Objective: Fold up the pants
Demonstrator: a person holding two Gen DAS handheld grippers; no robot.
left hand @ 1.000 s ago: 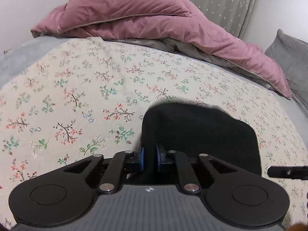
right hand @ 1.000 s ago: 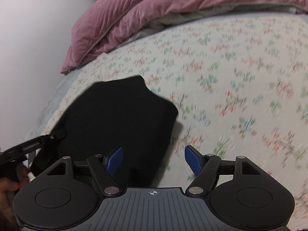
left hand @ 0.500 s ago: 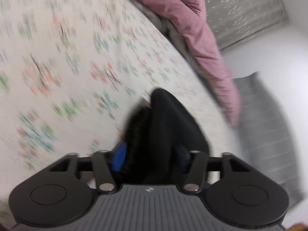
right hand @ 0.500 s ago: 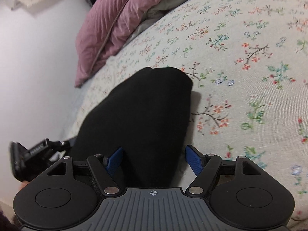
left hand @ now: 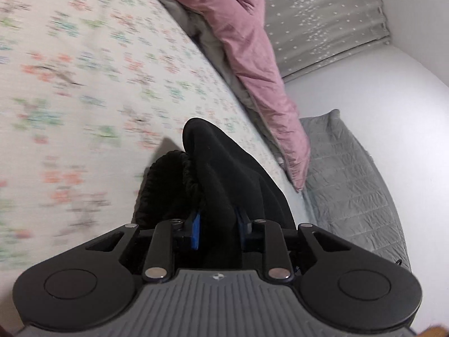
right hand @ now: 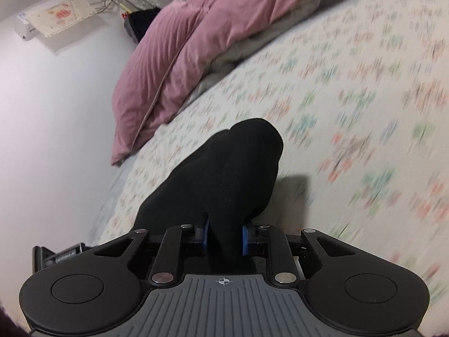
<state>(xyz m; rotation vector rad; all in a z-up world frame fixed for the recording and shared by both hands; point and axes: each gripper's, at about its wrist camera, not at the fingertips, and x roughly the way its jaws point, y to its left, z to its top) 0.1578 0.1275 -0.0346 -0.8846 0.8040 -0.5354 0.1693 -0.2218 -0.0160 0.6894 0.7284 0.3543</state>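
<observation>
The black pants (left hand: 224, 174) are a folded bundle lifted off the floral bedsheet (left hand: 84, 84). My left gripper (left hand: 217, 230) is shut on one end of the bundle, with the ribbed waistband bunched at its left. My right gripper (right hand: 224, 237) is shut on the other end of the pants (right hand: 224, 174), which rise as a thick rounded fold ahead of the blue pads (right hand: 244, 238). The left gripper's body shows at the lower left of the right wrist view (right hand: 56, 255).
A pink duvet (left hand: 247, 42) is heaped along the far side of the bed (right hand: 350, 112). A grey quilted pillow (left hand: 350, 182) lies at the right in the left wrist view. White walls and a grey starred curtain (left hand: 322, 14) stand behind.
Both grippers have closed on the ends of the folded pants and lifted the bundle off the sheet. The right was open a second ago. Both views swing and blur.
</observation>
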